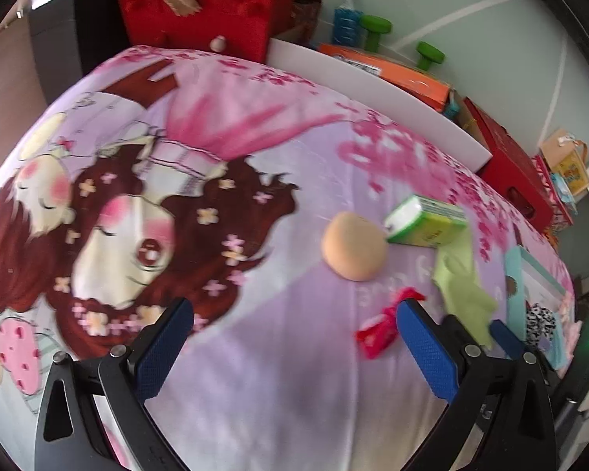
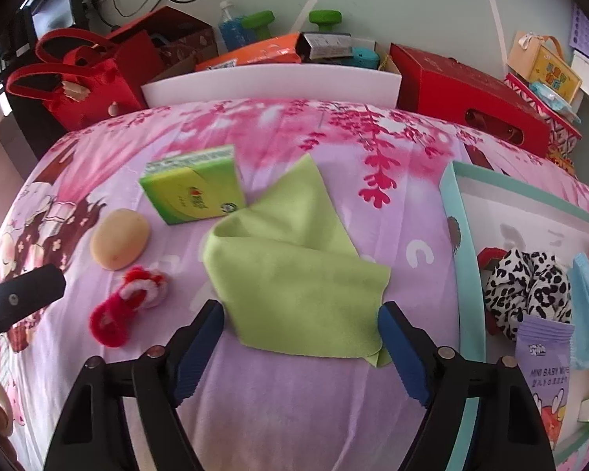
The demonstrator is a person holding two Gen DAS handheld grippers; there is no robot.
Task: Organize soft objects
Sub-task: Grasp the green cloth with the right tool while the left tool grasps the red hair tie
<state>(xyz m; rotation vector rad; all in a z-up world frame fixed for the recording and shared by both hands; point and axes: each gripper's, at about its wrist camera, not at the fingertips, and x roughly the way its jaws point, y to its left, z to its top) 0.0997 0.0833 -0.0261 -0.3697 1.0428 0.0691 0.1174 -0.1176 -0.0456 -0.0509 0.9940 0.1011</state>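
Cloth (image 2: pixel 294 271) is the likely next pick: green, folded loosely, lying flat on the printed sheet (image 2: pixel 278 404) mid-table, its near edge sitting between the right gripper's (image 2: pixel 300 339) blue pads. Jaws are wide and straddle that edge, pads not visibly pressing, so nothing is held yet. Handling guess: very light, limp, no stiffness, will drape and unfold when lifted; not fragile, low slip against the textured pads. Best hold looks like the near folded edge or a corner, pinching both layers so it doesn't open out. Left gripper (image 1: pixel 294 337) is also wide and empty, hanging over bare sheet with the red bow (image 1: pixel 385 329) just beside its right finger. Right view gives what left doesn't: the whole cloth outline, the teal tray (image 2: pixel 465 274) on the right with the spotted scrunchie (image 2: pixel 530 294), blue item and wipes pack (image 2: pixel 546 369) already in it, so that's probably the drop spot. Left view shows the cloth (image 1: pixel 463 286) only as a partly hidden strip, but shows the sponge (image 1: pixel 353 245) touching or nearly touching the green box (image 1: pixel 426 221), and the far left of the sheet. Sponge and bow are soft too, both well outside the tray.
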